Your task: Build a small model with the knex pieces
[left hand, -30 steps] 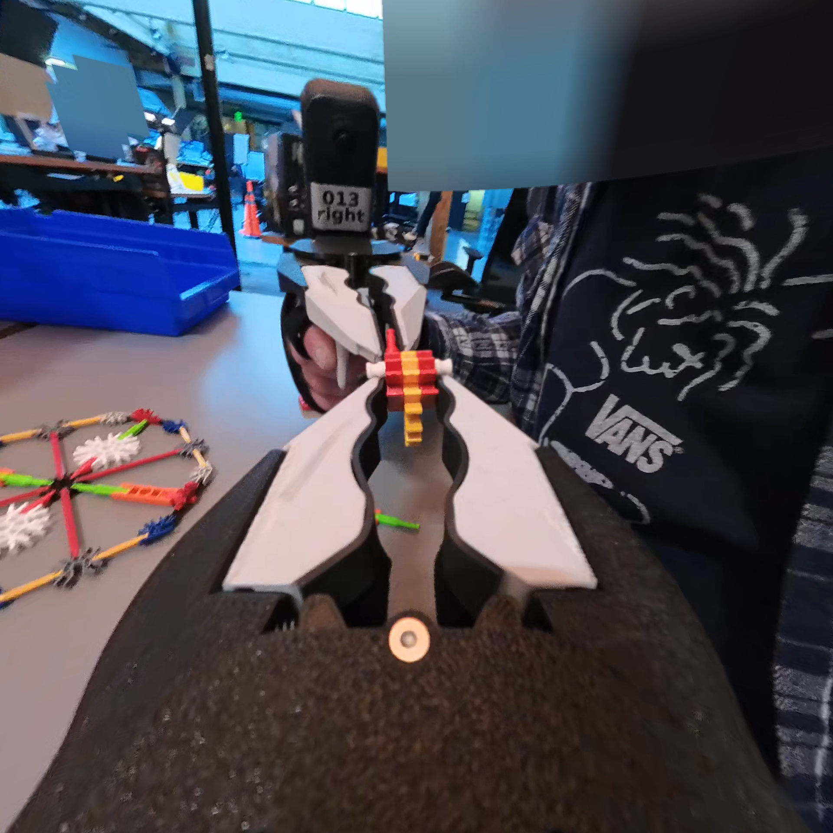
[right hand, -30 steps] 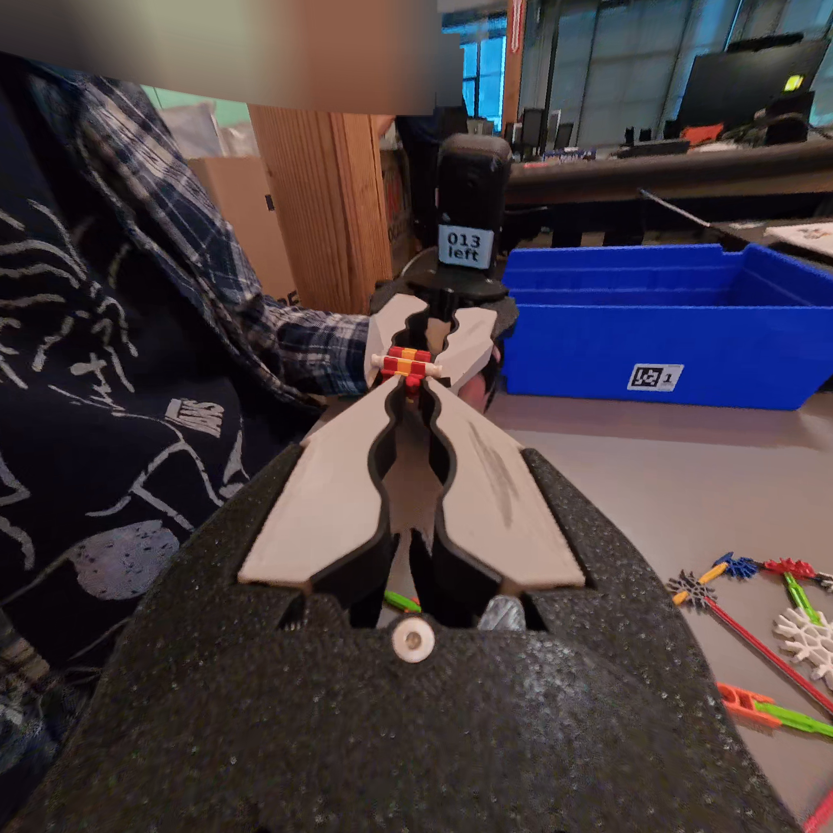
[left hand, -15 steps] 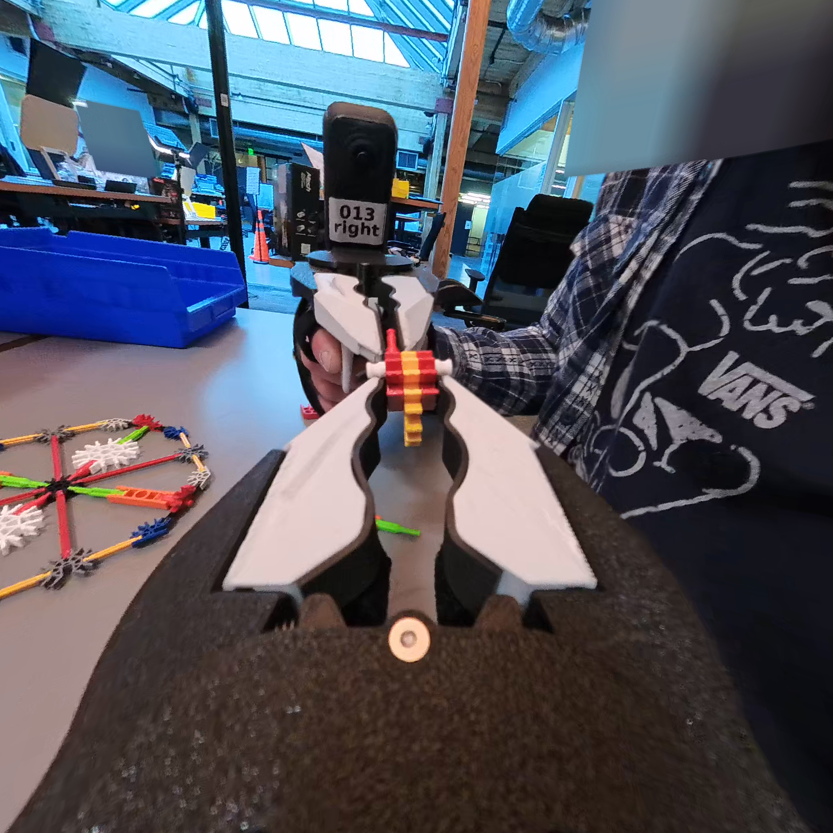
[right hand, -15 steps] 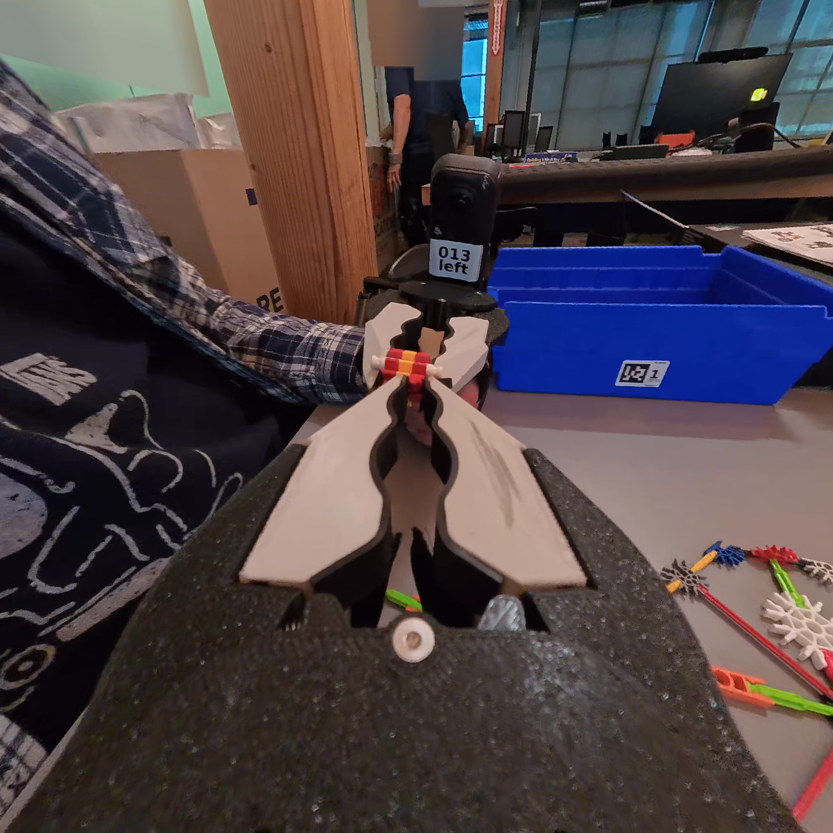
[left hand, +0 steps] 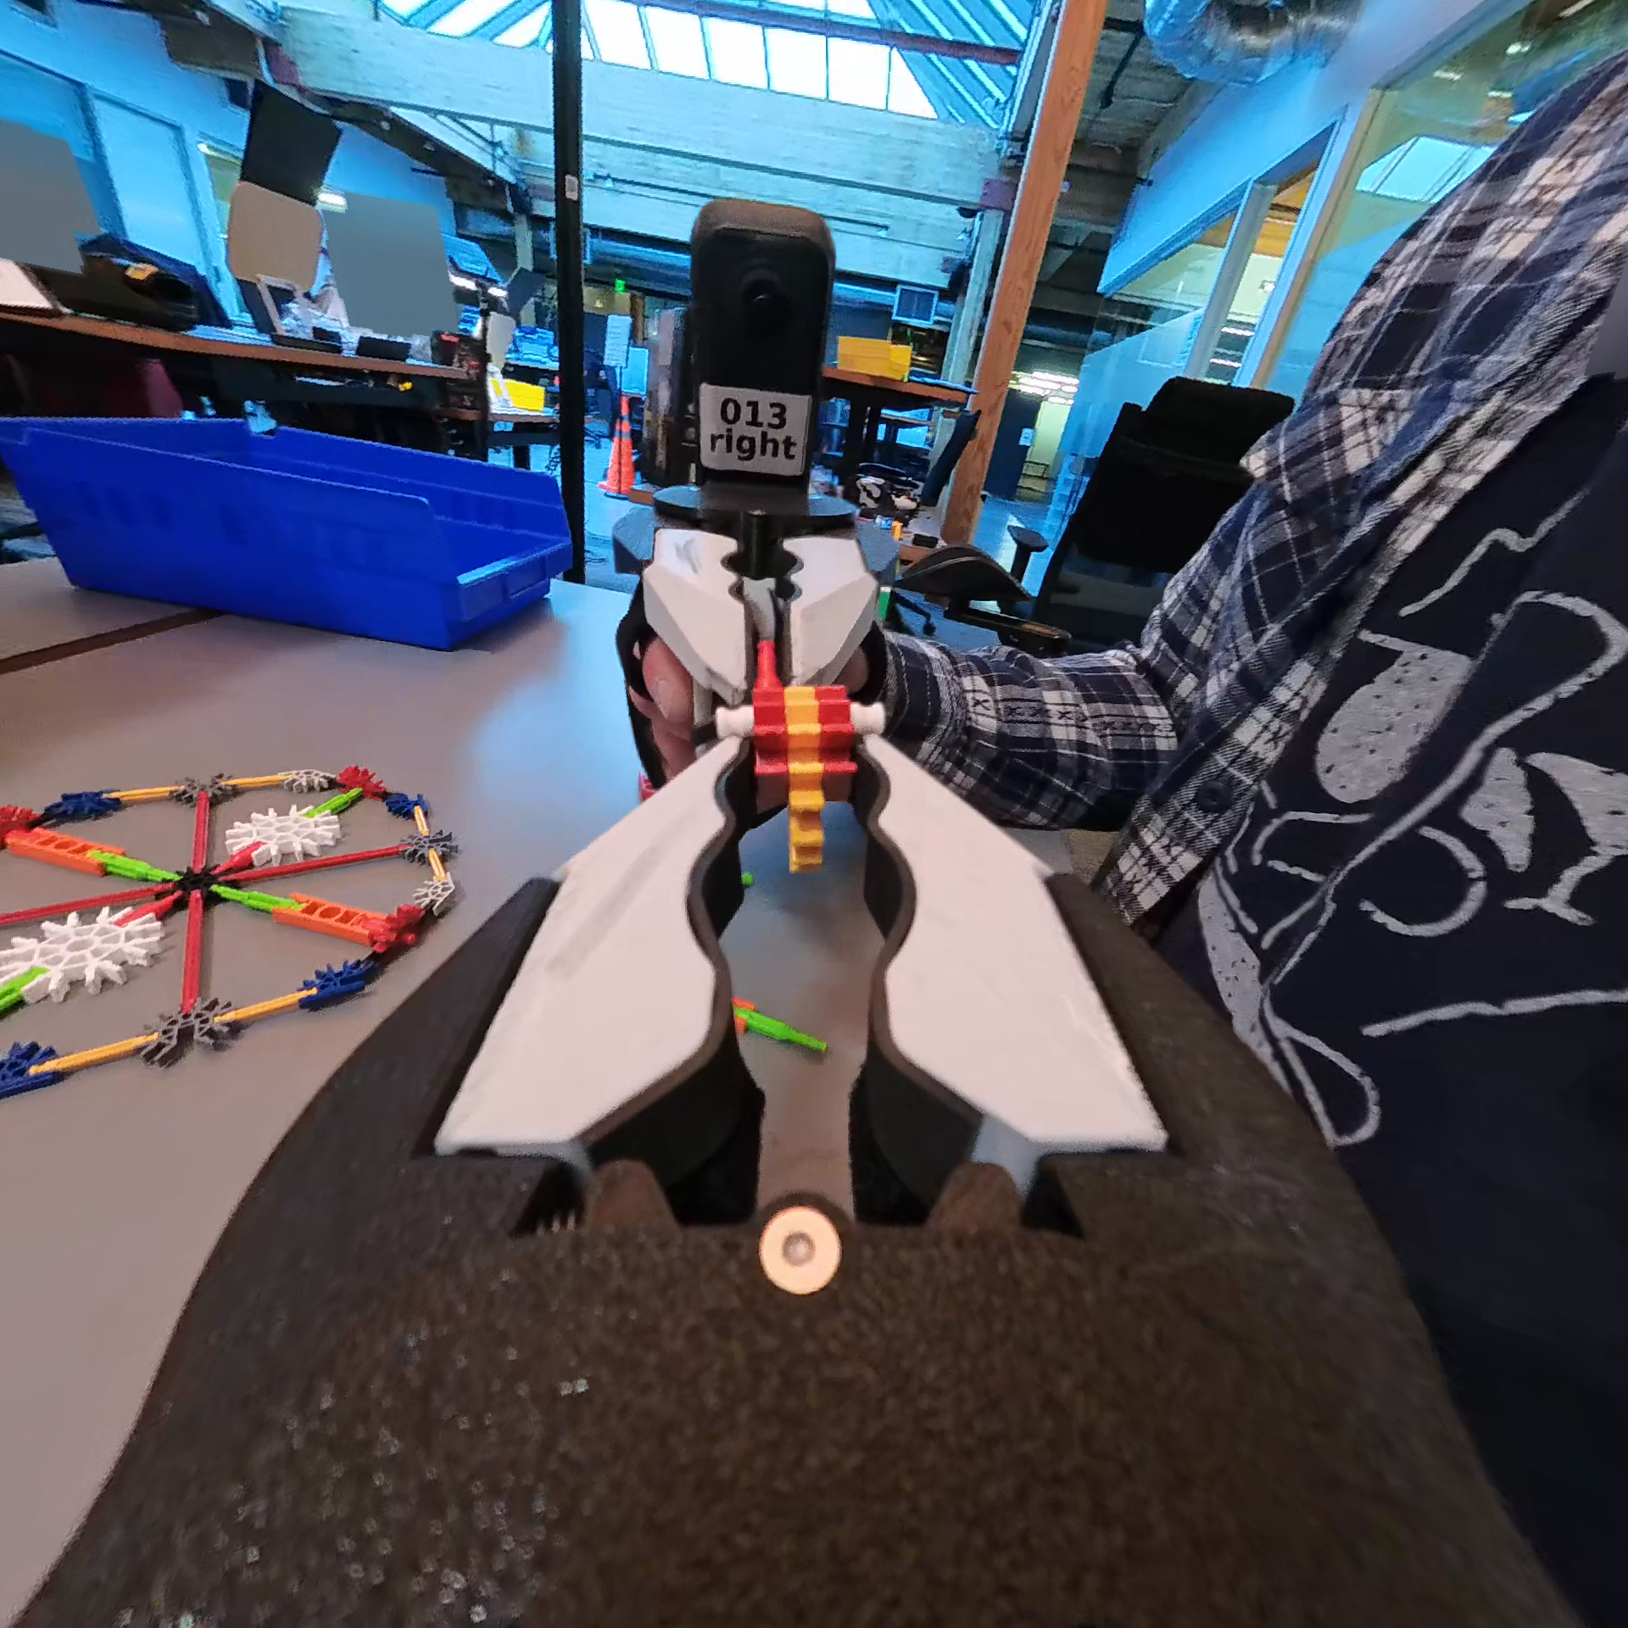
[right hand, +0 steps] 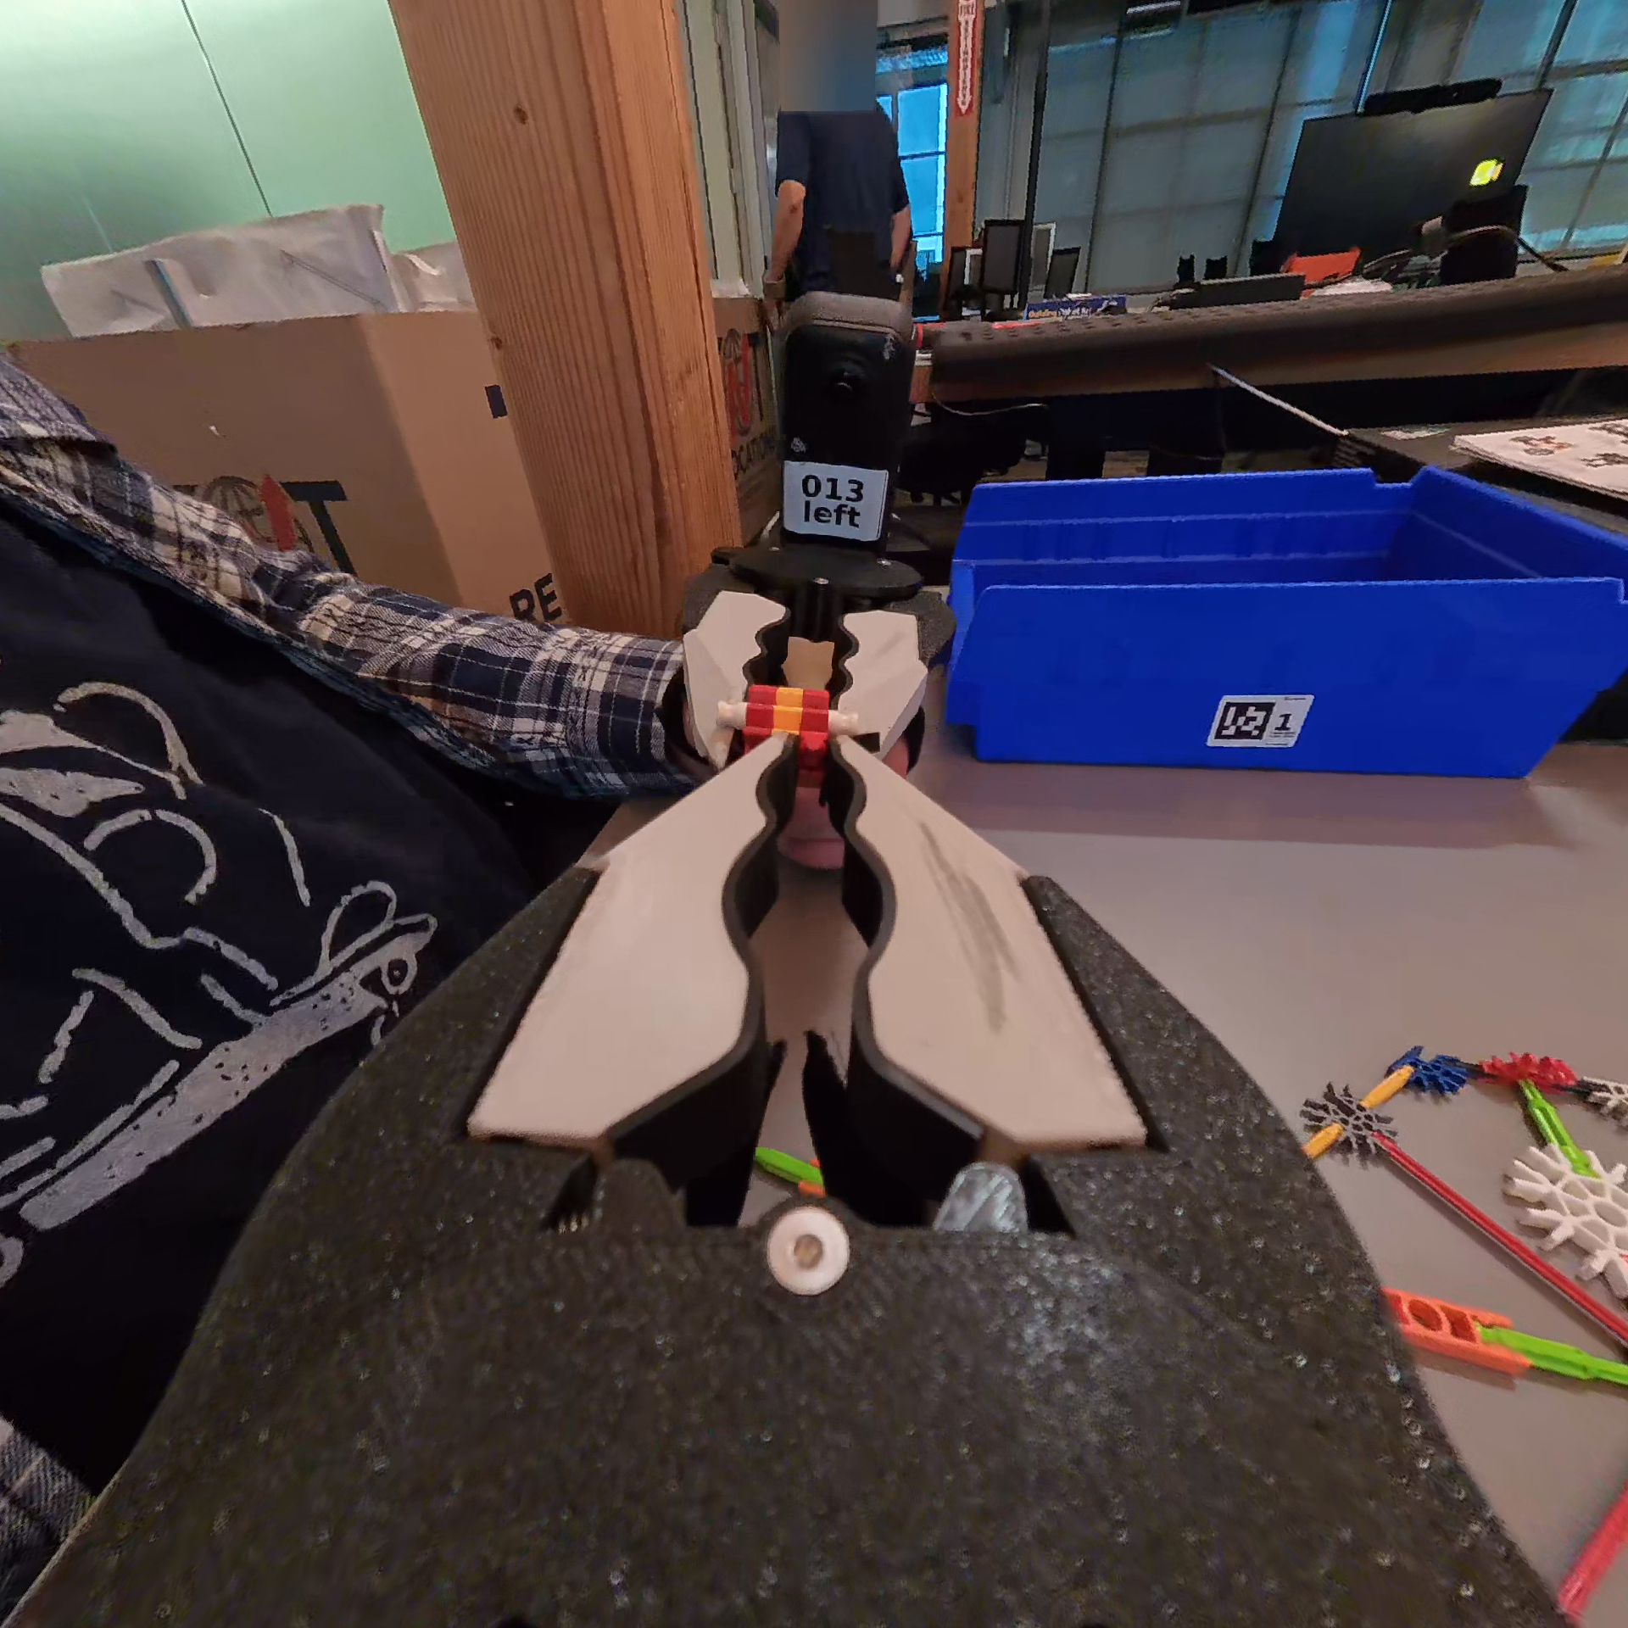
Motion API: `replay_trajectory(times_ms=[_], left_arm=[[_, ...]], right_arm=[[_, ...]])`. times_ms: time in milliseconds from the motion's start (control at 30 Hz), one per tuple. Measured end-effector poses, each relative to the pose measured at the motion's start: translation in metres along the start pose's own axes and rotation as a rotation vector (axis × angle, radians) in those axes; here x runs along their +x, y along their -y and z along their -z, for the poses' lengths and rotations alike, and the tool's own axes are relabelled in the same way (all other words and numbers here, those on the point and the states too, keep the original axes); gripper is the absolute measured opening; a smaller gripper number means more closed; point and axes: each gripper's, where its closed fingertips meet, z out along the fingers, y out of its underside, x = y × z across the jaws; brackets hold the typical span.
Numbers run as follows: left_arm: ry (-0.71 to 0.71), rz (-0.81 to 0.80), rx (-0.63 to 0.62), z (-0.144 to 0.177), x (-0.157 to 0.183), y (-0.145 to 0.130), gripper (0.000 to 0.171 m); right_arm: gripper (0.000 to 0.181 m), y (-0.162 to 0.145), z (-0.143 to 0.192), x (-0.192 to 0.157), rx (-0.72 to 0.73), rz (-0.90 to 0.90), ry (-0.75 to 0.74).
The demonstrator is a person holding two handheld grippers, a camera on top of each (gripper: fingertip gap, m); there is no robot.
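Holding the little red-and-yellow connector stack [left hand: 800, 744] up off the table, I had my left gripper [left hand: 797, 766] pinched narrow on its sides, dead centre of the left wrist view. My right gripper [right hand: 803, 765] faced it nose to nose, closed to a thin gap on the red piece poking out the far end, so both tools had the same small cluster between them. A white rod [left hand: 731, 722] ran crosswise through the stack, its ends sticking out past my fingertips.

Further out, the flat wheel-shaped model [left hand: 203, 881] with its white snowflake pieces lay on the grey table [left hand: 493, 731] at middle left, well apart from the grippers. A loose green rod [left hand: 780, 1026] lay under my left fingers, and the blue bin [left hand: 282, 529] sat at the upper left.

What worried me: with two narrow grips on one tiny cluster, any twist or pull off-axis could've popped the pieces apart or flicked the stack out, probably down toward the table.
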Motion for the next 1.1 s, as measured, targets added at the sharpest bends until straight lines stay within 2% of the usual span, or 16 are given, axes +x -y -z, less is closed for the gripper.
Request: replay_trajectory(times_ms=[333,667,1100], left_arm=[[0.044,-0.008,-0.038,0.002,0.004,-0.002,0.02],[0.089,-0.039,-0.066,-0.003,-0.008,0.0,0.019],[0.075,-0.061,-0.095,-0.009,-0.018,0.001,0.019]], right_arm=[[0.004,-0.001,-0.002,-0.004,-0.024,0.016,0.012],[0.004,0.0,0.005,0.007,-0.028,0.004,-0.042],[0.004,0.0,0.013,0.016,-0.021,-0.011,-0.073]])
